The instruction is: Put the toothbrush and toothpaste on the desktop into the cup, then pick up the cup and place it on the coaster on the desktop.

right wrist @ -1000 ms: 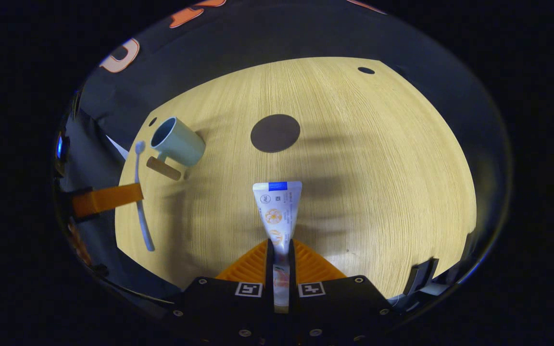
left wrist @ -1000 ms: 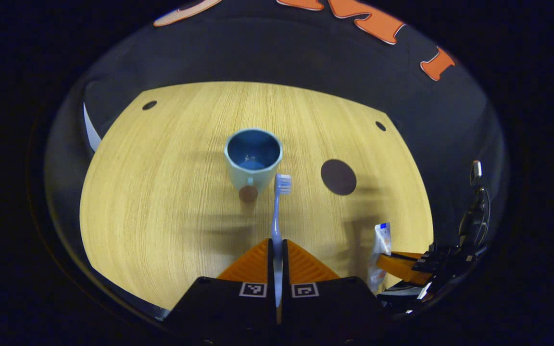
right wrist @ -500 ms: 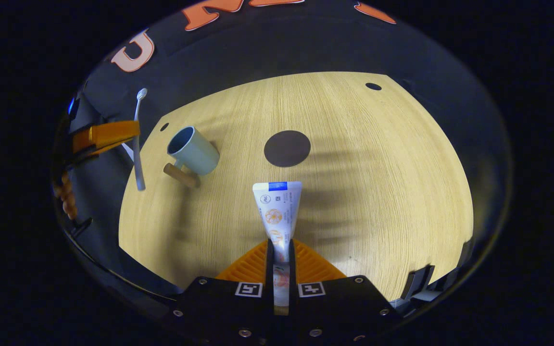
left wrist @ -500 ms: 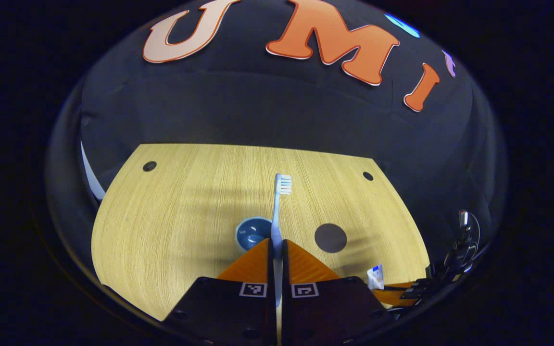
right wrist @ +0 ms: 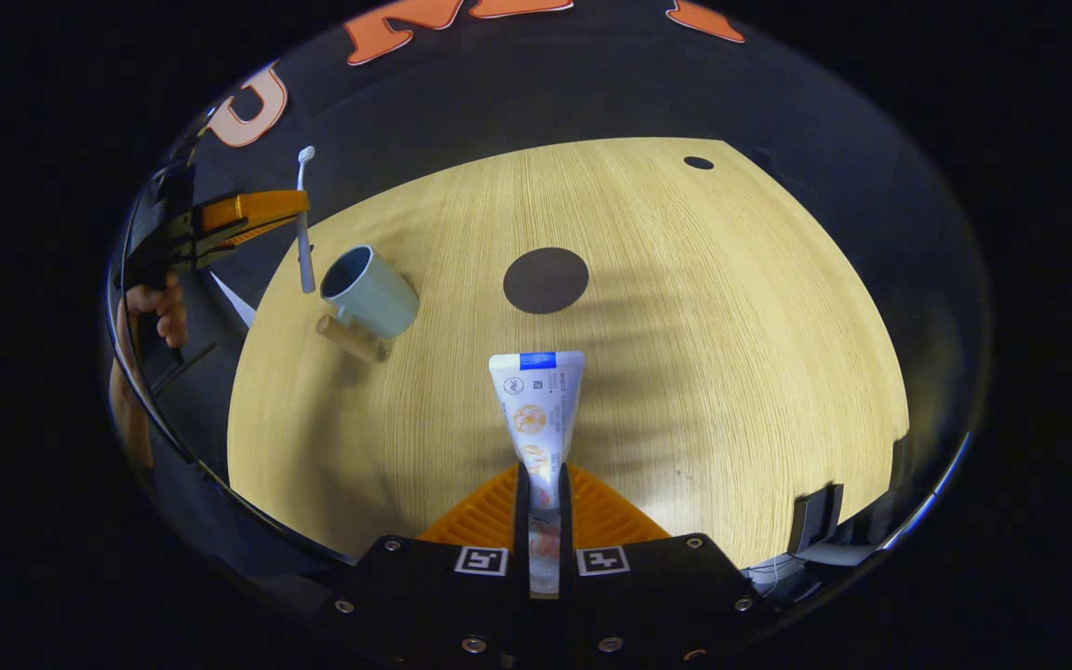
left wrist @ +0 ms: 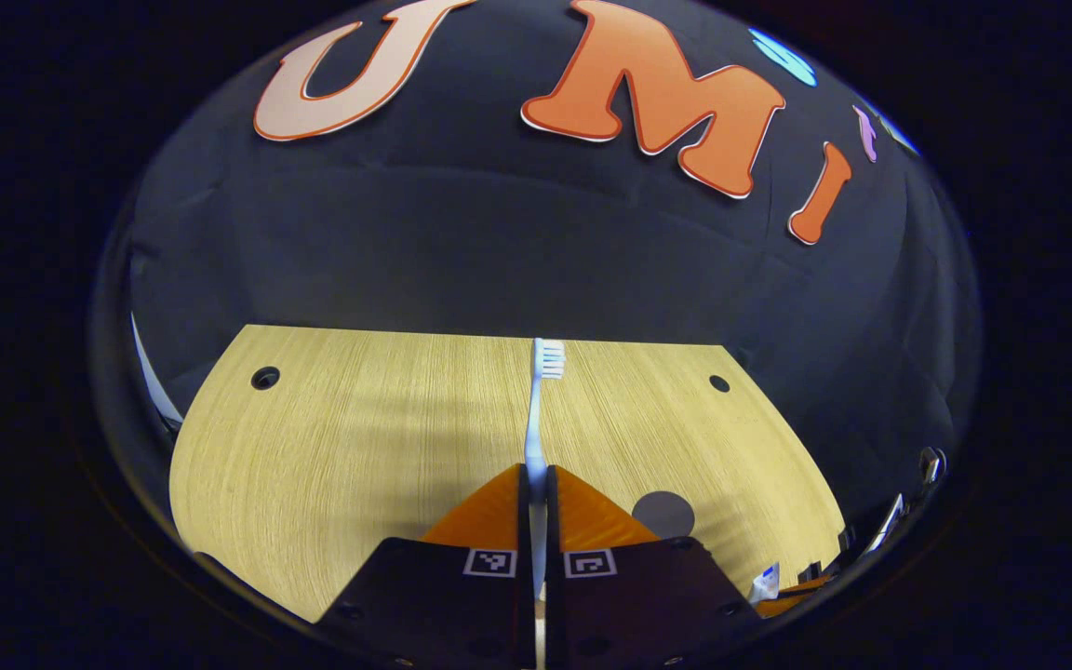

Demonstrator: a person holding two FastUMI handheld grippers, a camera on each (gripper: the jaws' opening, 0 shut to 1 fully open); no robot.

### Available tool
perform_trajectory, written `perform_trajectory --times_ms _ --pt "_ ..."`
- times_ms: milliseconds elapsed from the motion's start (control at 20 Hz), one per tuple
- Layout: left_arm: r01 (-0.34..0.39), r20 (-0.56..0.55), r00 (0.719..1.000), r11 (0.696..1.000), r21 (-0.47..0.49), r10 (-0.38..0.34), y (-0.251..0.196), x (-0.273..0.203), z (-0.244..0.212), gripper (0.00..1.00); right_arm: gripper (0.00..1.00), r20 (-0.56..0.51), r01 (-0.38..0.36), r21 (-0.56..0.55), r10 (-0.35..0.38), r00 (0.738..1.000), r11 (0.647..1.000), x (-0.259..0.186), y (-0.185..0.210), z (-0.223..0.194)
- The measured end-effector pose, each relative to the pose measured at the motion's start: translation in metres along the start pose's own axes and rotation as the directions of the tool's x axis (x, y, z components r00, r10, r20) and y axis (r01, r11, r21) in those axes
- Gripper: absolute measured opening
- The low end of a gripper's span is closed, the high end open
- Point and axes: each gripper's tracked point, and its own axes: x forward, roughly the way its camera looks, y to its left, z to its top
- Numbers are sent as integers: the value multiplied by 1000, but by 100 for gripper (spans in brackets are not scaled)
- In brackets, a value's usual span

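- Wood-grain desk [right wrist: 685, 372] carries the cup [right wrist: 370, 293] near its left edge in the right gripper view, handle toward the near-left; the coaster [right wrist: 545, 280] lies flat near the middle, well apart from the cup.
- Left gripper [right wrist: 299, 209], in the right gripper view: jaws closed on the toothbrush [right wrist: 304, 223], gripped partway along the handle. Long axis about upright, bristle head up, handle end down and hanging just beside the cup's rim, on its left. Whether it is over the mouth or short of it, cannot tell.
- Left gripper view: the gripper [left wrist: 536, 479] points nearly level toward the desk's far edge, the brush [left wrist: 541, 409] running straight out from between the closed jaws, bristles farthest out.
- Risk: letting go with the handle end outside the rim drops the brush on the desk; if the end catches the rim, the light cup may tip or slide.
- Right gripper [right wrist: 541, 479]: jaws closed on the narrow end of the toothpaste [right wrist: 536, 400], held above the desk's near-middle. Long axis runs away from the gripper, flat crimped end with the blue band farthest out, toward the coaster.
- Risk: crimped end looks wide; entering second, beside the brush, it may snag on the rim or knock the brush.
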Motion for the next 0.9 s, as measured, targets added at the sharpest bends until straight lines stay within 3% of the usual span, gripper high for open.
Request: perform_trajectory --times_ms 400,900 --pt "62 -43 997 998 -17 -63 4 34 -25 4 13 17 35 55 -36 999 998 -5 14 7" --pt "69 -58 996 993 97 -63 3 35 -55 4 13 14 51 38 -52 999 998 4 23 19"
